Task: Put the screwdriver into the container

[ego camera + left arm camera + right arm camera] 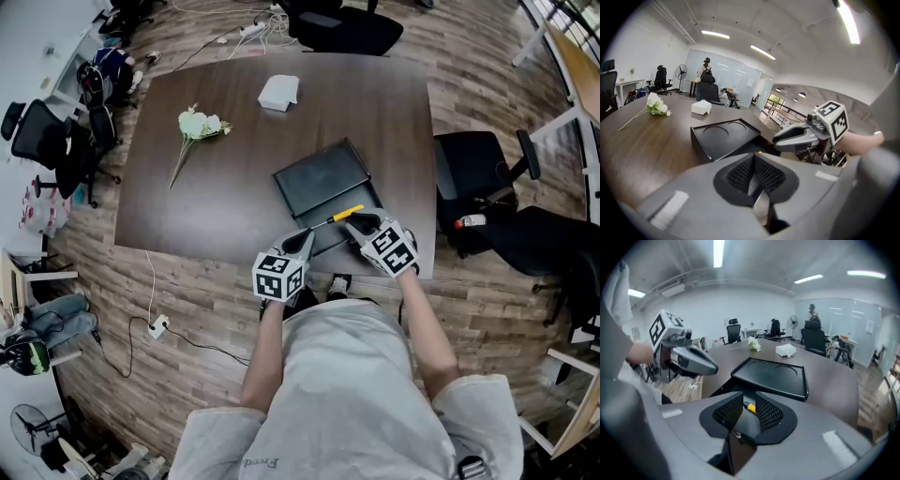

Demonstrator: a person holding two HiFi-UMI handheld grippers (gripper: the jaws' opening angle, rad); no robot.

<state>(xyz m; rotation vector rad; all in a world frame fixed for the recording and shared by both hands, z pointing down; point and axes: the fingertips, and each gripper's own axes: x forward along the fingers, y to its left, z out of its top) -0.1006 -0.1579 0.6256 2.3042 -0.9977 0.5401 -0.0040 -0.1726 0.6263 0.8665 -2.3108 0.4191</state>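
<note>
Your right gripper (749,403) has its jaws drawn narrow on the screwdriver (749,407). Its own view shows only the yellow handle between the pads, with the black container (771,373) just beyond the jaw tips. The head view adds what that view lacks — the metal shaft, sticking out sideways toward your left gripper (754,164). That gripper's jaws are pressed together with nothing between them; the container lies ahead of them, and your right gripper is off to their right.

Open tabletop (234,122) left of container (321,178)
</note>
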